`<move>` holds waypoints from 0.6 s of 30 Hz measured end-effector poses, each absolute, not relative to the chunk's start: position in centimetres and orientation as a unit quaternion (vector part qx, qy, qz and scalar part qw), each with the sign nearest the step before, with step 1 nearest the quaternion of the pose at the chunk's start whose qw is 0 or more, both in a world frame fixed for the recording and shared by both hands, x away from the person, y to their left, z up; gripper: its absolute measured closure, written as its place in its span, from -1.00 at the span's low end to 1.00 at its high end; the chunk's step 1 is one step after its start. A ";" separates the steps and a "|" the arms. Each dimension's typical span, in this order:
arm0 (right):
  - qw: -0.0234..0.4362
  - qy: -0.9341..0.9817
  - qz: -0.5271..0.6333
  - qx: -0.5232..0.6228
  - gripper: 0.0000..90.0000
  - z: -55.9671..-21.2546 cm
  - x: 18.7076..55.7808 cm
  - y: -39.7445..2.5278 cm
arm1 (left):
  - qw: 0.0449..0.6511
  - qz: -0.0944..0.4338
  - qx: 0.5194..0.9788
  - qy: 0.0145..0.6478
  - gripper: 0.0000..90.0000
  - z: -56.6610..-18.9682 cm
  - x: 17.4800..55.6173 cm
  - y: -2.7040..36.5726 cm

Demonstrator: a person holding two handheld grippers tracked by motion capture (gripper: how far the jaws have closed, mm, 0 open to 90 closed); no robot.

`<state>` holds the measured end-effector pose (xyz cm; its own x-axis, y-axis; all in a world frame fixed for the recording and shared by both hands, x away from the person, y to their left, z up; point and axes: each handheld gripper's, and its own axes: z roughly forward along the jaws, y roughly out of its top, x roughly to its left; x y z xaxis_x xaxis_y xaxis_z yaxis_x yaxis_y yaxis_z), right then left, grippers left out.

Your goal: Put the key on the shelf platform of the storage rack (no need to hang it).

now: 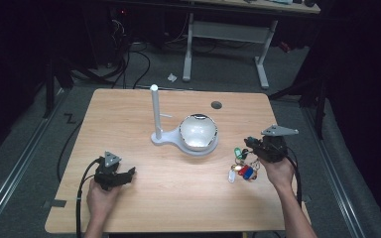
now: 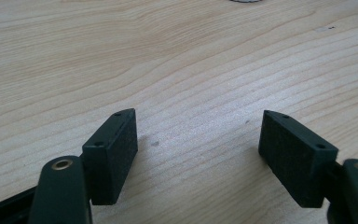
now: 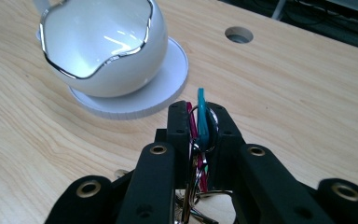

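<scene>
The right claw pinches a bunch of coloured plastic key tags on metal rings beside the glossy white silver-rimmed bowl; that thin grip risks slipping. The left claw gapes empty.

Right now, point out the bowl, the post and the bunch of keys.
bowl (image 1: 197, 131), high view, its white inside.
post (image 1: 155, 111), high view, mid-shaft.
bunch of keys (image 1: 243, 171), high view, the coloured tags hanging below the right tongs (image 1: 249, 144).

A wooden table carries a white bowl stand and coloured key tags.
</scene>
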<state>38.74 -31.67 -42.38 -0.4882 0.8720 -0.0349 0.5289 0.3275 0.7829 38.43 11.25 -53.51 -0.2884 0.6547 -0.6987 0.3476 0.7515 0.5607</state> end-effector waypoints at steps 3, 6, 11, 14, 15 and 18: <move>0.236 0.783 0.370 0.442 0.81 -41.4 38.6 -31.6 | 0.506 0.154 0.320 0.786 -0.37 -53.5 38.4 11.3; 0.235 0.784 0.373 0.438 0.81 -40.8 38.6 -31.5 | 0.506 0.154 0.320 0.786 -0.37 -53.5 38.4 11.3; 0.235 0.787 0.376 0.428 0.81 -39.2 38.6 -31.3 | 0.506 0.154 0.320 0.786 -0.37 -53.5 38.4 11.3; 0.231 0.789 0.383 0.422 0.81 -38.1 38.6 -31.3 | 0.506 0.154 0.320 0.786 -0.37 -53.5 38.4 11.3; 0.231 0.788 0.384 0.421 0.81 -37.9 38.6 -31.2 | 0.506 0.154 0.320 0.786 -0.37 -53.5 38.4 11.3; 0.229 0.789 0.389 0.416 0.81 -37.1 38.5 -31.1 | 0.506 0.153 0.319 0.787 -0.37 -53.5 38.4 11.3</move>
